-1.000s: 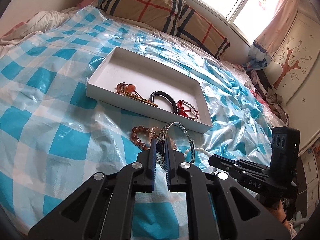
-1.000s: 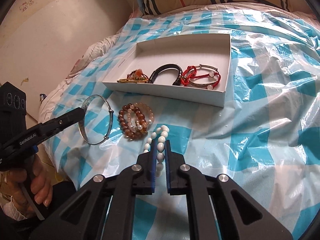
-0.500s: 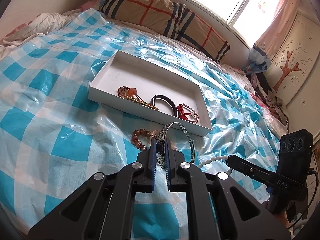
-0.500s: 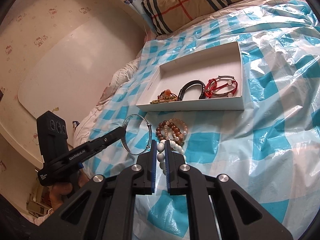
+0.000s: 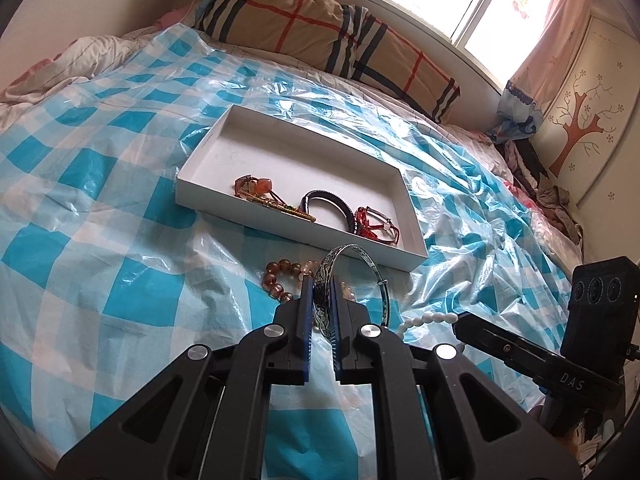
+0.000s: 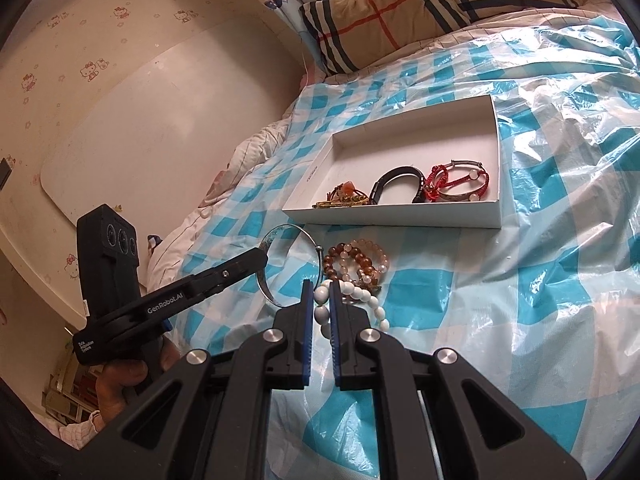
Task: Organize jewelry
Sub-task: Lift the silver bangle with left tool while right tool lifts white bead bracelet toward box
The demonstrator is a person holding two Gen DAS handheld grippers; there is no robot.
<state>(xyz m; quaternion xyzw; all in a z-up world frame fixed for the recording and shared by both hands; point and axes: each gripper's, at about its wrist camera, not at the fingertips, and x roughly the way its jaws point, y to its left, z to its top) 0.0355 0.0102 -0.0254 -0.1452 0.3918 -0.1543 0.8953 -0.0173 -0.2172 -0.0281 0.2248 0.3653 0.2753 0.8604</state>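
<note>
Two grippers are each clamped on a piece of jewelry above the bed's crinkled, glossy blue-and-white checked plastic sheet (image 5: pixel 120 248). The left gripper (image 5: pixel 322 304) pinches the engraved band of a thin silver bangle (image 5: pixel 352 276), which stands upright between its blue-edged pads. The right gripper (image 6: pixel 322 304) grips a strand of smooth white beads (image 6: pixel 360 296) that drapes off to its right. On the sheet just before both, near the box's front wall, lies a coil of round brown and pale pink beads (image 6: pixel 356 260). The shallow white rectangular cardboard box (image 5: pixel 280 152) sits mid-bed; along its near wall lie an orange-stone and gold piece (image 5: pixel 264 192), a black cord bracelet (image 5: pixel 332 208) and a red cord bracelet (image 5: pixel 376 224) tangled with a silver bangle. A plaid pillow (image 5: pixel 320 28) lies at the head edge.
</note>
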